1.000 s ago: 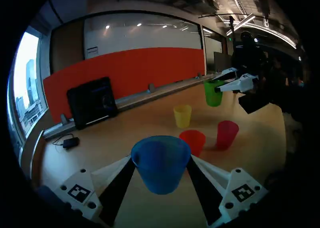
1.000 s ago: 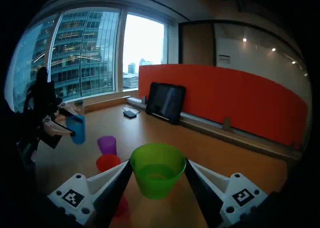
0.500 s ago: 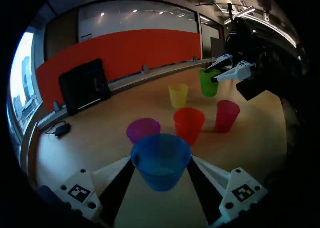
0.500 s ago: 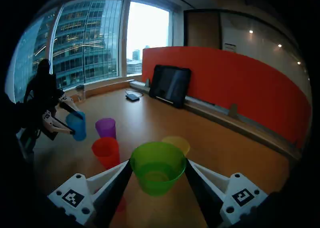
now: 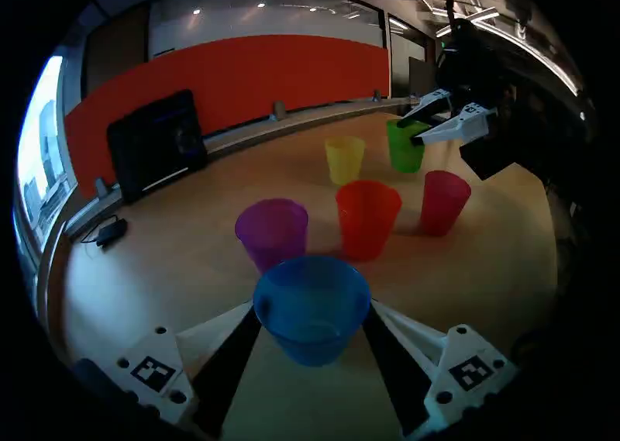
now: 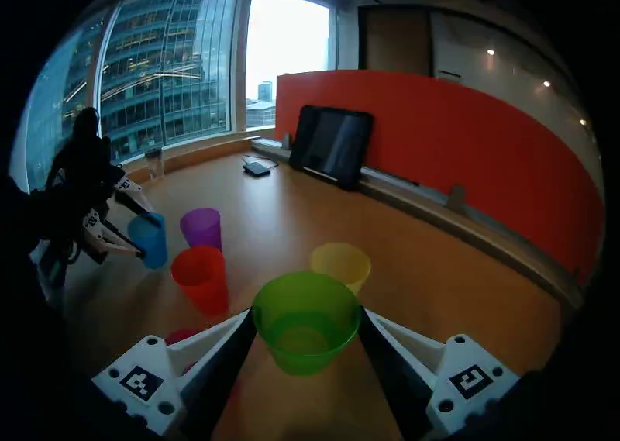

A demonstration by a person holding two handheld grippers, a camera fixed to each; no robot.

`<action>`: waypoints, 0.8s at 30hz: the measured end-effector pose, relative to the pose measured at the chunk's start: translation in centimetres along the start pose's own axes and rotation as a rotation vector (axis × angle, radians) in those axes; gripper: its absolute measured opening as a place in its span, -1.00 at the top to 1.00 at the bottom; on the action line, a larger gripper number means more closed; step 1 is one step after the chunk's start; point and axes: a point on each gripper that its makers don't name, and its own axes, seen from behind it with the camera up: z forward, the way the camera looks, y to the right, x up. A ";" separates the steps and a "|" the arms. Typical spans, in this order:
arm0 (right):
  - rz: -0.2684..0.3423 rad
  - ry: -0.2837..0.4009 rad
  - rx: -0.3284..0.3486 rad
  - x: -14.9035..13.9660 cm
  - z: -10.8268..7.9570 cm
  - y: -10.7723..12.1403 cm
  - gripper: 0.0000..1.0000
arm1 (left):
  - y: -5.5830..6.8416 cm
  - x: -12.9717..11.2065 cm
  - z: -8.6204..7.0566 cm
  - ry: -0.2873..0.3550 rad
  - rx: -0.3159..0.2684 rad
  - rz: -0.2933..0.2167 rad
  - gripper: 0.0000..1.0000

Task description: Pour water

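Observation:
My left gripper [image 5: 312,311] is shut on a blue cup [image 5: 312,332], held upright low over the wooden table [image 5: 178,286]. Beyond it stand a purple cup [image 5: 271,232], an orange cup [image 5: 367,218], a dark red cup [image 5: 443,201] and a yellow cup [image 5: 344,159]. My right gripper [image 6: 306,317] is shut on a green cup [image 6: 304,340], also upright, with a little liquid at its bottom. In the right gripper view the yellow cup [image 6: 341,264], orange cup [image 6: 201,278] and purple cup [image 6: 201,228] stand ahead. The blue cup [image 6: 149,239] shows at far left, and the green cup [image 5: 404,146] far right in the left gripper view.
A dark tablet [image 5: 155,142] leans against the orange partition [image 6: 480,170] along the table's far edge. A small black adapter with a cable [image 5: 108,232] lies near it. Tall windows [image 6: 155,77] stand behind. A person in dark clothes [image 5: 496,108] holds the grippers.
Both views have dipped toward the table and come closer to the cups. The purple cup has come into the left gripper view. Both held cups stay gripped and upright.

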 end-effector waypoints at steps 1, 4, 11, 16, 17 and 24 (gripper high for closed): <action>-0.001 -0.003 -0.001 -0.1 0.0 0.0 -0.87 | 0.0 -0.1 0.1 -0.003 0.000 -0.001 -0.73; -0.004 -0.010 -0.002 -0.3 0.1 0.1 -0.86 | 0.0 -0.4 0.2 -0.008 -0.001 -0.004 -0.73; -0.006 -0.021 -0.001 -0.8 0.2 0.0 -0.86 | 0.0 -1.0 0.3 -0.016 -0.002 -0.009 -0.73; -0.008 -0.030 -0.001 -1.2 0.4 -0.1 -0.87 | -0.1 -1.4 0.0 -0.026 -0.003 -0.012 -0.74; -0.008 -0.032 0.000 -1.3 0.5 -0.1 -0.87 | -0.2 -1.5 0.0 -0.030 -0.003 -0.014 -0.74; -0.005 -0.047 0.007 -2.0 0.8 -0.3 -0.87 | -0.6 -2.7 -0.1 -0.064 0.011 -0.020 -0.98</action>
